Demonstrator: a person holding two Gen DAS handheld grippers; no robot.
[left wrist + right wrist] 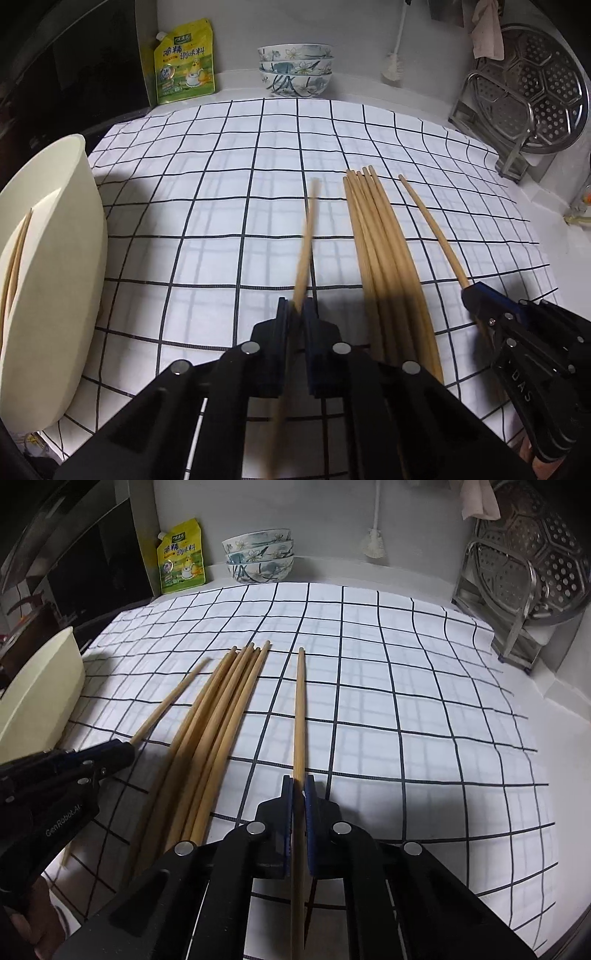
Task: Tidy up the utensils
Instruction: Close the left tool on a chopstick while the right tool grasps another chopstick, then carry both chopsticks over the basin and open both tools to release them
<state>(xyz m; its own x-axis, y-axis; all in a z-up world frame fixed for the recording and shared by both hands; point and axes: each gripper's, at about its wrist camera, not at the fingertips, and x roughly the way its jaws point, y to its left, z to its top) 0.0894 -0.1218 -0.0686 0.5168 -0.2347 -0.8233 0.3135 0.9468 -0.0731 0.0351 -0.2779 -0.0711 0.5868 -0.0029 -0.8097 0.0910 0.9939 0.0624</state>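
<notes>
Step in hand, as judged: pick-up of single chopsticks for transfer to the holder.

Left gripper (298, 306): clenched on one chopstick (308, 236), shaft running forward and up from between the pads, blurred, apparently lifted clear of the checked cloth (221, 206). Cream holder (51, 280) located to the far left of this gripper, standing on the cloth, two chopsticks (14, 266) already inside.

Right gripper (299, 786): clenched on a second chopstick (300, 709), shaft extending straight ahead from the pads, far tip seemingly low over or resting on the cloth; could not be told which.

Remaining bundle of chopsticks (218, 716): lying flat on the cloth, just left of the right gripper and just right of the left gripper, between the two held sticks.

Stacked bowls (294, 70), seasoning pouch (184, 62) and steamer rack (532, 96) positioned well ahead, apart from the work area.

Next move, as judged: carry of the left-held stick leftward to the holder, tilt toward upright, release over the opening. Same required afterward for the right-held stick, passing over the bundle without disturbing it. Firm grip needed; thin round shafts liable to pivot between pads.
</notes>
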